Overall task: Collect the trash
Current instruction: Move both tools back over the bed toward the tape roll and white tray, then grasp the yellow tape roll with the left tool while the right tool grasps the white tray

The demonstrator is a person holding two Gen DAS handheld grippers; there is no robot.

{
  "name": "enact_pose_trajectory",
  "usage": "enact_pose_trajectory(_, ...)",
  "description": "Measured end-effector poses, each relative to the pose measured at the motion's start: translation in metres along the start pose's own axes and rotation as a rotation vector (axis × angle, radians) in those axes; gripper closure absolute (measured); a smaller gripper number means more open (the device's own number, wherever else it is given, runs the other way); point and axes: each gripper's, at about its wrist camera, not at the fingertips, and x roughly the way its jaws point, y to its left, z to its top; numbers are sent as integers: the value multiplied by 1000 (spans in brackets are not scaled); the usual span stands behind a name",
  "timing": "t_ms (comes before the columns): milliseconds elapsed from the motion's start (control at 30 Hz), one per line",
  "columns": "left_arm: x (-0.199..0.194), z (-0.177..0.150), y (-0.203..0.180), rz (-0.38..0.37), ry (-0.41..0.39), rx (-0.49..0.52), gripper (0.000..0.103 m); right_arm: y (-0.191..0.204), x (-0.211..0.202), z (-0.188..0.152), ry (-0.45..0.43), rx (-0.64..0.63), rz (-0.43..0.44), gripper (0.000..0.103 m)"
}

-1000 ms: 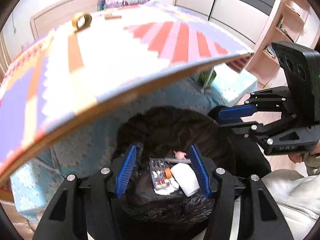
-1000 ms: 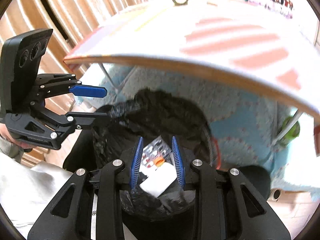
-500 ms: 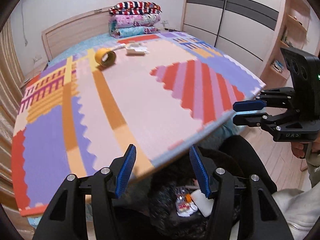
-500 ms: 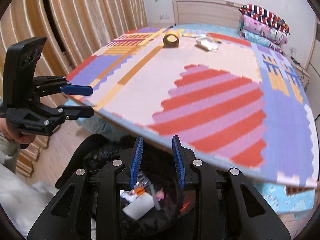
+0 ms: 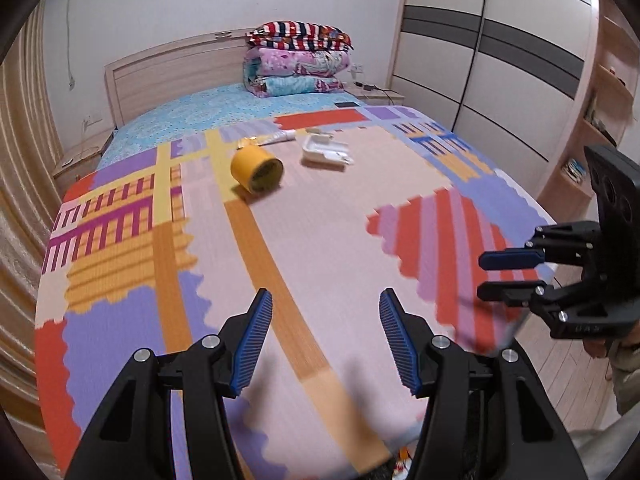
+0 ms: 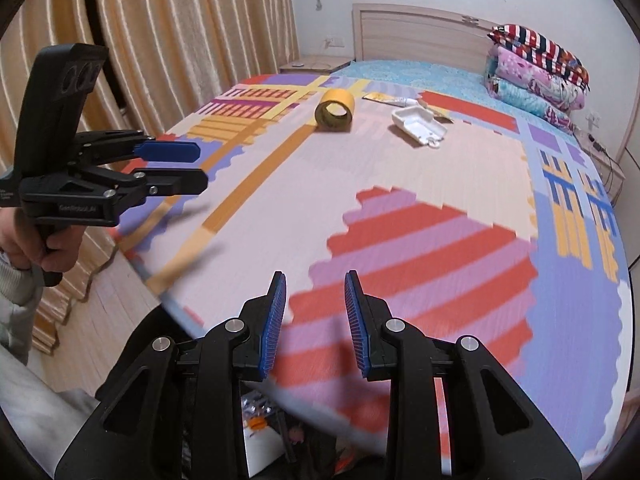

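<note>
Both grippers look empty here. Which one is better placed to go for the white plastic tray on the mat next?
Probably right. The right gripper is open and empty, and the white tray lies on its side of the mat; the tape roll lies nearer the left gripper.

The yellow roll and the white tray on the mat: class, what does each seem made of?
Yellow roll: apparently adhesive tape on a card core, matte, with a hollow centre. White tray: probably thin moulded plastic, smooth and slightly glossy, with raised rims. Mat: apparently foam, with toothed interlocking seams.
</note>
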Motion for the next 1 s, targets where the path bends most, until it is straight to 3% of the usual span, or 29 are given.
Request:
enact_pose_trajectory(533, 78, 56, 63, 31, -13, -191, 49, -42, 56, 64, -24, 1, -27, 73)
enact_pose_trajectory(1000, 122, 82, 84, 64, -17, -256, 53, -73, 112, 113, -12, -38, -75, 73)
